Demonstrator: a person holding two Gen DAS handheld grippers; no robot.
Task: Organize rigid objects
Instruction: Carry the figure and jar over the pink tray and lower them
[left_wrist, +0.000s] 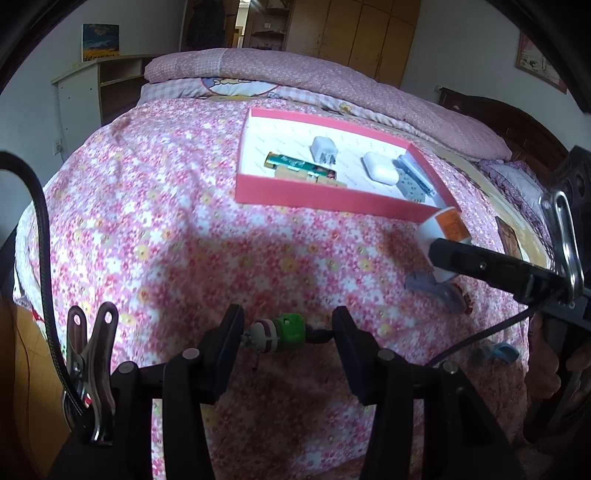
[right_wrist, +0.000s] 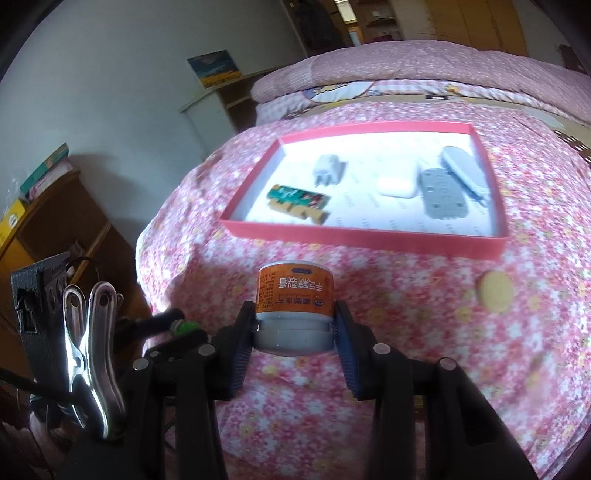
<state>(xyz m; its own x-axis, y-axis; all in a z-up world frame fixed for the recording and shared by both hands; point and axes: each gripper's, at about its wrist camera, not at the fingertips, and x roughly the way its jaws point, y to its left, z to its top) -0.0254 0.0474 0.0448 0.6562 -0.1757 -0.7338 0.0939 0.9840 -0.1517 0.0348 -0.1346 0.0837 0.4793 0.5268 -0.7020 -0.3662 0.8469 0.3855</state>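
- Left wrist view: mounted behind the left gripper (left_wrist: 288, 334), looking forward and down along both fingers, close above the floral bedspread (left_wrist: 155, 229).
- Beyond the left fingertips and to their right: the red tray (left_wrist: 314, 192), fairly near.
- Right wrist view: mounted behind the right gripper (right_wrist: 295, 325), also tilted down, with the tray (right_wrist: 354, 238) straight beyond the fingertips.
- Shared by both: tray, bedspread, folded quilt (left_wrist: 295, 70) behind.
- Each view catching the other gripper at its edge.
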